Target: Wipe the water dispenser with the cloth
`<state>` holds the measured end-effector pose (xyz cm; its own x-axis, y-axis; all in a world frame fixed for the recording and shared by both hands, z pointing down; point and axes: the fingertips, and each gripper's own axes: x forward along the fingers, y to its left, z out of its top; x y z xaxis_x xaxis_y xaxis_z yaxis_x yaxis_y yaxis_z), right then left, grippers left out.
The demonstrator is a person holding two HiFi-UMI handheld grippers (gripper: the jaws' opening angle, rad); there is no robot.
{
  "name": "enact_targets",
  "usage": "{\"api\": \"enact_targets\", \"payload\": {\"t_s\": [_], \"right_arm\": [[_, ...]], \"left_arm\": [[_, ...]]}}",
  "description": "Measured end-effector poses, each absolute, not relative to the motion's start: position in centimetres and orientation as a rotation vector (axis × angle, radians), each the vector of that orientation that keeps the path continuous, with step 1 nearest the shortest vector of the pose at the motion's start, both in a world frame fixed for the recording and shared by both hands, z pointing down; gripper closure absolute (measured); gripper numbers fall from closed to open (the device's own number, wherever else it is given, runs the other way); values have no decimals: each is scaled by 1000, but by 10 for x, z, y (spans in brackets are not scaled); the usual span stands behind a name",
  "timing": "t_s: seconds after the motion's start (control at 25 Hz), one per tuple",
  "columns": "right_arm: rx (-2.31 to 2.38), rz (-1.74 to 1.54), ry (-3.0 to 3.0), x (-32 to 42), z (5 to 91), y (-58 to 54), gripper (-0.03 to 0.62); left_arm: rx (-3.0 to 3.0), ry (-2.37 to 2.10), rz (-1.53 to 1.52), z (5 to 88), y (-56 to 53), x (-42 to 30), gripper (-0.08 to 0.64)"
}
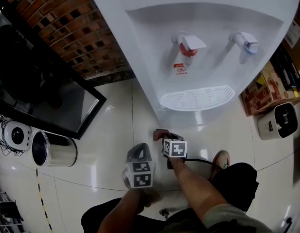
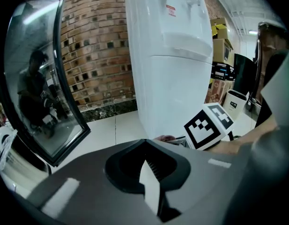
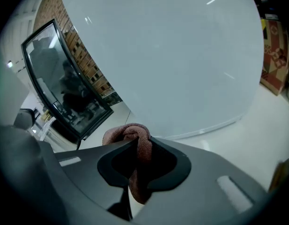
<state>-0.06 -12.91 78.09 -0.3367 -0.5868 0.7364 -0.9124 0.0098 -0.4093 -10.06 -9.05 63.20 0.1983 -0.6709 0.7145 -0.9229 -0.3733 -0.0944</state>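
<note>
While both tongs point at the floor-standing water dispenser (image 1: pixel 213 42), the count is short: one dispenser, two taps, one red (image 1: pixel 188 46) and one blue (image 1: pixel 247 43), one drip grille (image 1: pixel 197 97), one cloth (image 1: pixel 160 134) and two tongs. To the left of the left tongs (image 1: pixel 138 150) stand one steel bin (image 1: pixel 55 149) and one dark framed glass panel (image 1: pixel 43 96).

Only the head view shows the blue tap and the grille together; the right gripper view shows just the dispenser's plain white body (image 3: pixel 172 55) straight ahead, filling most of the picture. The left gripper view catches the right tongs' marker cube (image 2: pixel 209 125) just to its right.

Left tongs (image 2: pixel 151 182) are pressed together with nothing between them. Right tongs (image 3: pixel 137 172) pinch the reddish-brown cloth (image 3: pixel 135 144), bunched between the jaws and bulging past their tips, low before the dispenser's front; whether it touches the white wall I cannot tell.
</note>
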Motion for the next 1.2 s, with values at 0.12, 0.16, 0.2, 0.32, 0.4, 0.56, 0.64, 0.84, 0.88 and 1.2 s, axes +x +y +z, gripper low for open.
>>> {"api": "enact_targets", "payload": {"t_s": [0.12,0.16,0.2,0.32,0.4,0.56,0.64,0.84,0.88,1.2], "right_arm": [[1555,1325,-1908,-12,795,-135,525],[1570,1339,-1901,-13,797,-138,525],[1586,1351,-1893,-14,799,-141,525],[1622,1380,-1875,-12,805,-146,525],[1641,1393,-1864,-5,805,-150,525],[1679,1397,-1836,18,806,-153,525],[1695,1381,-1831,27,805,-151,525],[1771,1373,-1792,68,800,-150,525],[1782,1369,-1788,76,799,-149,526],[1925,1385,-1709,156,791,-142,526]], "left_arm": [[2113,-1500,971,633,-93,-111,560],[2109,-1500,974,634,-95,-113,560],[2106,-1497,979,637,-96,-115,560],[2098,-1486,995,642,-98,-118,560],[2102,-1476,999,645,-100,-115,560],[2142,-1452,999,643,-109,-98,560],[2169,-1438,998,640,-112,-86,560],[2230,-1398,996,637,-119,-50,560],[2239,-1390,996,637,-121,-43,560],[2319,-1306,992,634,-129,25,560]]}}
